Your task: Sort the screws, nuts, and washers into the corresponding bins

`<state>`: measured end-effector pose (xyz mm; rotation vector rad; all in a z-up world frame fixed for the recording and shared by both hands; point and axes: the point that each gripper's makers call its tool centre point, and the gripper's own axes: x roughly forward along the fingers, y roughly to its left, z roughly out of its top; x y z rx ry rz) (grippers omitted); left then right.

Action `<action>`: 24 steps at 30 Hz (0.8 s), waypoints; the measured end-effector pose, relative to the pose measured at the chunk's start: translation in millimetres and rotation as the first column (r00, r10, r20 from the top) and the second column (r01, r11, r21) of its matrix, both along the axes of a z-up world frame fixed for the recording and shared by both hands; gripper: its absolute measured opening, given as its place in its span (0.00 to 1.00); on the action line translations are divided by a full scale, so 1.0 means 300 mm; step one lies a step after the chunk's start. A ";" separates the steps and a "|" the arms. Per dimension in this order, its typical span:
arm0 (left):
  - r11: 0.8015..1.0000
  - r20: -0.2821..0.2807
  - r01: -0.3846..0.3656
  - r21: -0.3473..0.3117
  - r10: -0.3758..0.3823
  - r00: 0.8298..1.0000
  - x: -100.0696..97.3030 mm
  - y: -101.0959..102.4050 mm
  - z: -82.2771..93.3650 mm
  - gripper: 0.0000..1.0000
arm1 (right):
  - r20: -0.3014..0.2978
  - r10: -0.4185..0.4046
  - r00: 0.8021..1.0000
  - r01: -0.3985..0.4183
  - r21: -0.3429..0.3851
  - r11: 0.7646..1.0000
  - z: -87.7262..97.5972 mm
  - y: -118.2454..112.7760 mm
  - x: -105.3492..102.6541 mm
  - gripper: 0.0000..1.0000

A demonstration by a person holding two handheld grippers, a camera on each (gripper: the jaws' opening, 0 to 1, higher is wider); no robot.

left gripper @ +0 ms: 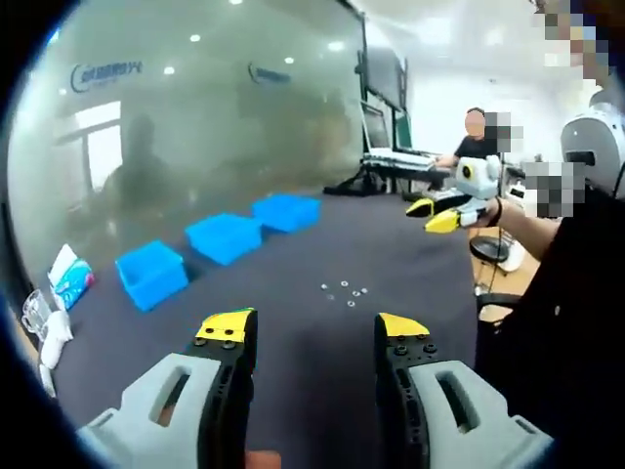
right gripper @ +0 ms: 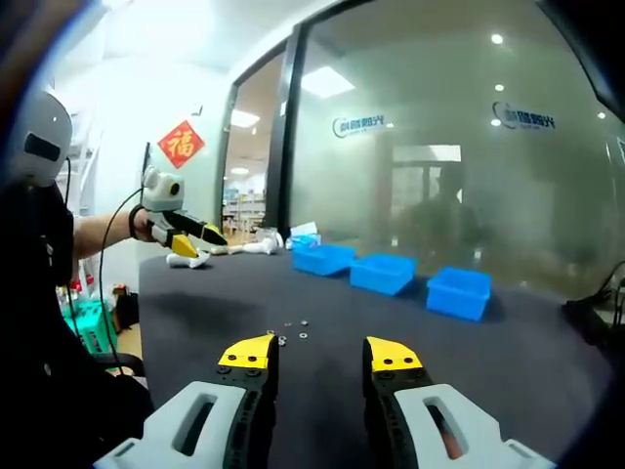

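With both my left gripper (left gripper: pixel 305 332) and right gripper (right gripper: pixel 317 358) held empty, jaws apart, the small fasteners (left gripper: pixel 344 291) lay scattered just beside the three blue bins (left gripper: pixel 224 237), looking tiny, hard, slippery, best pinched singly across their edges.

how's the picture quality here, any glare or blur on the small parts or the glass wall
Left gripper view: ceiling lights glare on the hazy glass wall; parts are tiny soft specks. Right gripper view: same reflections on the glass, parts too small to tell apart; bins sharp.

red diamond sign (right gripper: pixel 181 143) with 福, unreadable blue logos on glass wall (right gripper: pixel 439 195)
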<state>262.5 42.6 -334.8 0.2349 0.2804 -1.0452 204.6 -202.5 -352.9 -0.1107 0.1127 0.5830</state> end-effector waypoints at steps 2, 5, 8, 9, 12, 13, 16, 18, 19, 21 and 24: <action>1.000 -0.016 0.007 0.005 -0.007 1.000 0.006 -0.010 -0.006 0.47 | -0.006 0.002 1.000 -0.002 -0.002 1.000 -0.007 0.000 -0.001 0.31; 0.999 -0.031 0.023 0.026 -0.022 0.999 0.009 -0.026 -0.018 0.47 | -0.008 0.002 1.000 -0.002 -0.002 1.000 -0.012 -0.002 -0.003 0.31; 0.998 -0.053 0.043 0.040 -0.041 0.998 0.006 -0.050 -0.033 0.47 | -0.007 0.000 1.000 0.000 0.003 1.000 -0.015 -0.006 -0.002 0.31; 0.998 -0.055 0.050 0.049 -0.047 0.997 0.006 -0.057 -0.039 0.47 | -0.007 0.000 1.000 0.000 0.004 1.000 -0.015 -0.006 -0.002 0.31; 0.995 -0.060 0.068 0.074 -0.063 0.996 0.008 -0.078 -0.051 0.47 | -0.007 -0.001 1.000 0.001 0.008 1.000 -0.019 -0.007 -0.002 0.31; 0.994 -0.063 0.073 0.079 -0.068 0.996 0.008 -0.082 -0.053 0.47 | -0.008 -0.001 1.000 0.001 0.011 1.000 -0.020 -0.007 -0.001 0.31; 0.990 -0.075 0.093 0.105 -0.085 0.994 0.011 -0.103 -0.065 0.47 | -0.009 0.001 1.000 -0.001 0.012 1.000 -0.025 -0.007 -0.002 0.31; 0.988 -0.078 0.102 0.119 -0.093 0.993 0.016 -0.117 -0.071 0.47 | -0.011 0.001 1.000 -0.001 0.013 1.000 -0.030 -0.008 -0.001 0.31; 0.986 -0.082 0.107 0.128 -0.097 0.992 0.018 -0.124 -0.076 0.47 | -0.012 0.001 1.000 -0.001 0.014 1.000 -0.032 -0.009 -0.001 0.31; 0.983 -0.083 0.116 0.143 -0.105 0.991 0.025 -0.140 -0.082 0.47 | -0.015 0.000 1.000 0.000 0.015 1.000 -0.037 -0.010 0.000 0.31; 0.979 -0.090 0.126 0.159 -0.113 0.990 0.041 -0.167 -0.089 0.47 | -0.021 0.002 1.000 -0.002 0.016 1.000 -0.046 -0.011 0.001 0.31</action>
